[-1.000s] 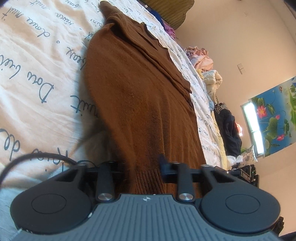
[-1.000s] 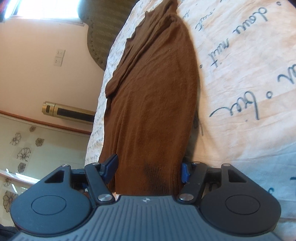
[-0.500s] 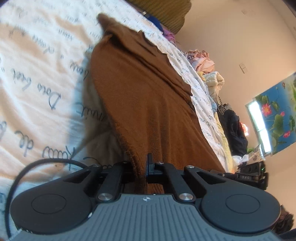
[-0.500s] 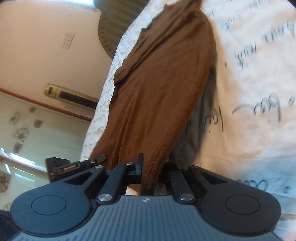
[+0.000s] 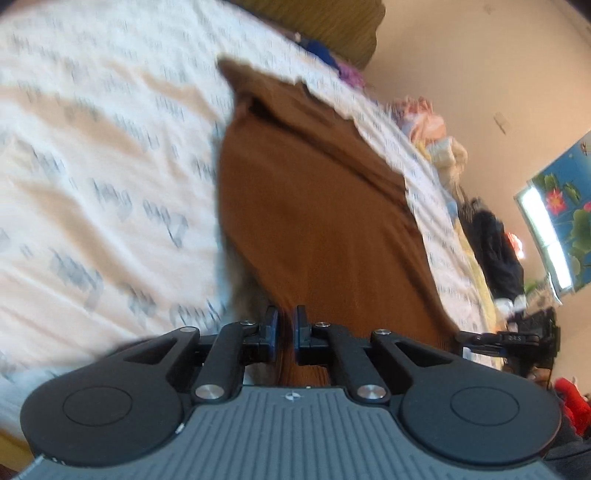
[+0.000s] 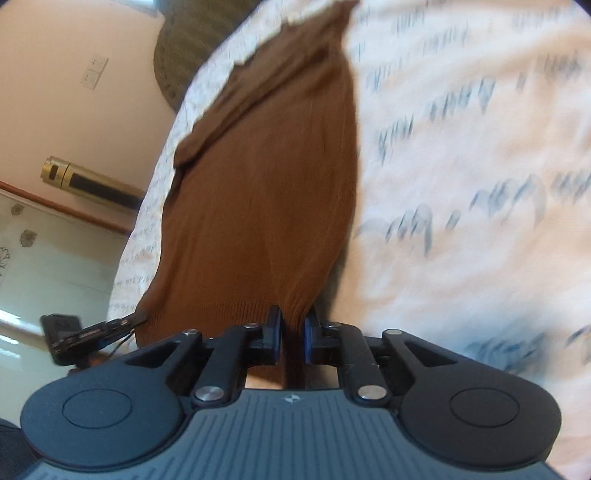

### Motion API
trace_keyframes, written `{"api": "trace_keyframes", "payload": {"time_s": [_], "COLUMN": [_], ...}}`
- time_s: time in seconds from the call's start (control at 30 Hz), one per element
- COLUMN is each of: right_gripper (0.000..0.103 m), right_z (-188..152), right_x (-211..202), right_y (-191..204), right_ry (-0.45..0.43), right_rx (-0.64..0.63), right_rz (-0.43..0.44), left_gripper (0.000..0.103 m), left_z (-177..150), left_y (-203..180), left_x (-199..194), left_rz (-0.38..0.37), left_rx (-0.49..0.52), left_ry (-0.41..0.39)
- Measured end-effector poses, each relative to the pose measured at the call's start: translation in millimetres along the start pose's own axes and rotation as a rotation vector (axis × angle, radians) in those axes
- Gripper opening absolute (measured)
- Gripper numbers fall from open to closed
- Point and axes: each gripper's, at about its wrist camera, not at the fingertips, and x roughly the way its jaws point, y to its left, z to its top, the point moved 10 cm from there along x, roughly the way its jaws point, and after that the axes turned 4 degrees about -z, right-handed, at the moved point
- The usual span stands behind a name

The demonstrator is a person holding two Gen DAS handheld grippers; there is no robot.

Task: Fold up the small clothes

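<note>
A brown knit sweater (image 5: 317, 221) lies lengthwise on a white bed sheet with blue script (image 5: 92, 166). My left gripper (image 5: 285, 325) is shut on the ribbed hem at one corner and holds it off the sheet. In the right wrist view the same sweater (image 6: 266, 184) stretches away from me, and my right gripper (image 6: 293, 325) is shut on the other hem corner. The far end with collar and sleeve still rests on the bed. Each view shows the other gripper at the hem's far side: the right one (image 5: 506, 338), the left one (image 6: 85, 328).
A dark olive cushion (image 5: 332, 22) sits at the bed's far end. A pile of pastel and dark clothes (image 5: 480, 229) lies along the bed's far side. A wall with a floral poster (image 5: 569, 206) is beyond. A gold-and-black cylinder (image 6: 92, 182) stands by the wall.
Both grippers closed on the hem corners, then lifted the near end of the sweater off the sheet. Both views are now motion-blurred and higher above the bed.
</note>
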Motion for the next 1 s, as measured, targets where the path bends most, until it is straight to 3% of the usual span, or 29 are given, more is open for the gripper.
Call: {"api": "trace_keyframes", "payload": {"time_s": [0.1, 0.17, 0.3, 0.4, 0.47, 0.6, 0.7, 0.8, 0.83, 0.93, 1.0], "right_gripper": [0.017, 0.017, 0.017, 0.030, 0.031, 0.028, 0.028, 0.029, 0.031, 0.036, 0.039], "right_z": [43.1, 74.2, 130.3, 149.9, 152.0, 144.7, 140.3, 137.3, 134.5, 118.7, 106.2], "right_x": [-8.7, 2.6, 60.8, 108.3, 132.1, 120.3, 117.3, 105.7, 98.6, 86.6, 97.3], "right_y": [9.2, 20.7, 44.0, 42.7, 33.5, 14.9, 10.2, 24.9, 33.3, 66.2, 67.5], "right_ry": [-0.124, -0.191, -0.246, -0.228, -0.203, -0.242, -0.251, -0.271, -0.291, -0.330, -0.286], "right_rx": [-0.046, -0.067, -0.109, -0.134, -0.216, -0.352, -0.357, -0.403, -0.401, -0.431, -0.453], "right_rz": [-0.010, -0.021, -0.056, -0.166, -0.310, -0.337, -0.339, -0.444, -0.446, -0.333, -0.344], "left_gripper": [0.006, 0.009, 0.029, 0.034, 0.036, 0.042, 0.042, 0.042, 0.041, 0.044, 0.047], "left_z": [41.0, 62.4, 72.8, 67.7, 59.4, 41.6, 44.4, 47.1, 46.6, 47.5, 44.7], "left_y": [-13.2, -31.1, -62.9, -66.4, -57.8, -44.9, -36.6, -41.4, -44.5, -49.4, -44.2], "left_x": [-8.3, 11.4, 84.6, 135.7, 155.9, 152.5, 147.7, 146.1, 142.3, 136.6, 141.9], "left_rz": [0.039, 0.080, 0.145, 0.307, 0.377, 0.410, 0.375, 0.402, 0.407, 0.418, 0.441], "left_rx": [0.051, 0.113, 0.167, 0.288, 0.337, 0.503, 0.479, 0.468, 0.453, 0.423, 0.417], "left_ry": [-0.111, -0.154, -0.142, -0.131, -0.107, -0.150, -0.150, -0.128, -0.123, -0.127, -0.118]}}
